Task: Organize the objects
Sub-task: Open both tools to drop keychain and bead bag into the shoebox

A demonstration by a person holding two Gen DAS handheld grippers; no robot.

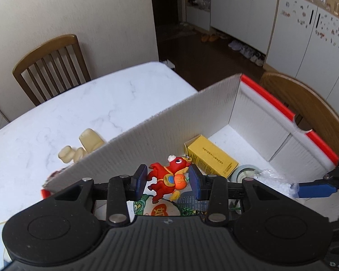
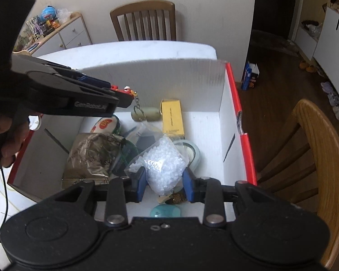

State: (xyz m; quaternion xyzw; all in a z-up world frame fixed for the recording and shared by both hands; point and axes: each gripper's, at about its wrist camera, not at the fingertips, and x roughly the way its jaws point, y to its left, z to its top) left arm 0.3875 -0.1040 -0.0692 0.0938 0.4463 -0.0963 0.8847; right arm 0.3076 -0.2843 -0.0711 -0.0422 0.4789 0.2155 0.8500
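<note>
**Both grippers loaded over the box, just drop things clean**

Left gripper (image 1: 167,179) has its jaws pinching the red horse keychain (image 1: 168,176), hanging above the white box (image 1: 183,122). Right gripper (image 2: 162,178) is clamped on a bag of white pellets (image 2: 162,164), also over the box. Inside already: yellow carton (image 2: 172,118), tape roll (image 2: 193,152), foil pouch (image 2: 90,155). I'd lower each thing into a bare patch before opening, and watch the keychain's chain (image 2: 139,106) so it doesn't snag on a finger
</note>
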